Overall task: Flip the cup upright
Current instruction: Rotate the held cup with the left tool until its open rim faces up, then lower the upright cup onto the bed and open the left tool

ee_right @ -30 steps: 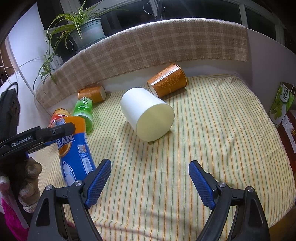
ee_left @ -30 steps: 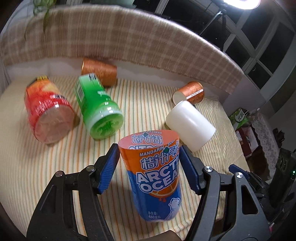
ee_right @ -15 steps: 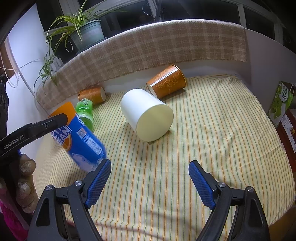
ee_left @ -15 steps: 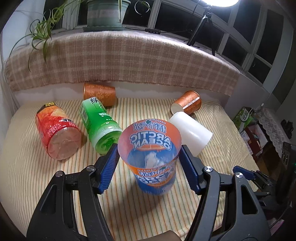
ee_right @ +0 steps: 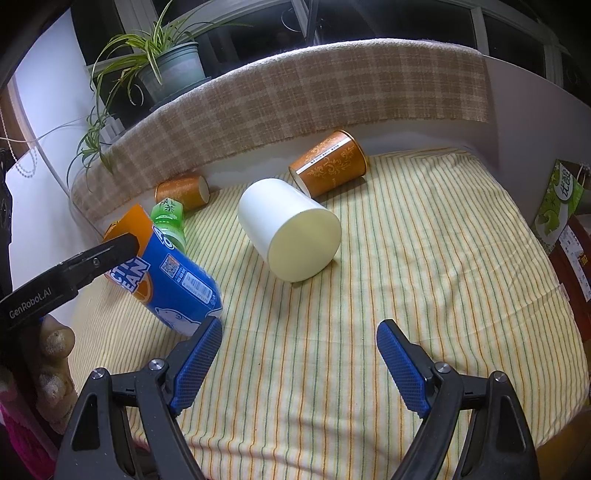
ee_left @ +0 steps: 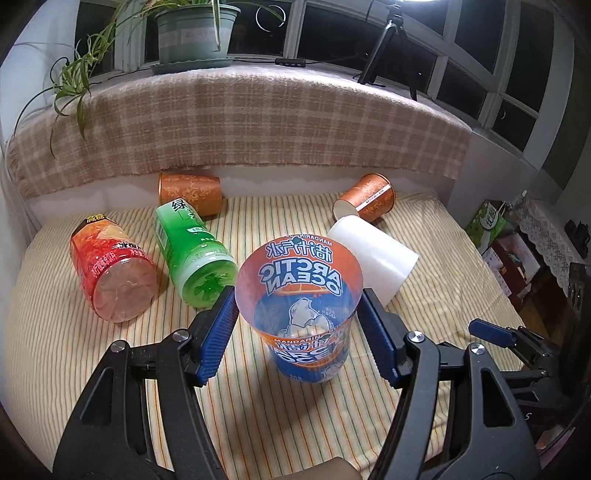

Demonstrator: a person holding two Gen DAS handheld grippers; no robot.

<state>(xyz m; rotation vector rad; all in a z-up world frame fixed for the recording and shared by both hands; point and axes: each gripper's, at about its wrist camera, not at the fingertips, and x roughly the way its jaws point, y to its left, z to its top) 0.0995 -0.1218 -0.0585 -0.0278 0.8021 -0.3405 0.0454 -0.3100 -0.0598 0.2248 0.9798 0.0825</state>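
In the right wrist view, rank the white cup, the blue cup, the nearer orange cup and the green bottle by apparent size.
1. white cup and blue cup: too alike to rank; the blue one is partly hidden.
2. nearer orange cup.
3. green bottle, farther and mostly hidden.

home, window nook: potted plant point(ee_left: 192, 31) on sill, plaid blanket point(ee_left: 240, 122), striped cloth point(ee_right: 406, 277), night windows point(ee_left: 332, 33).

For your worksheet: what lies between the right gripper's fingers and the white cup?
Only bare striped cloth lies between the open right gripper and the white cup, in the right wrist view.

blue-orange cup point(ee_left: 301, 295); seemingly yellow striped cloth point(ee_right: 424, 258)
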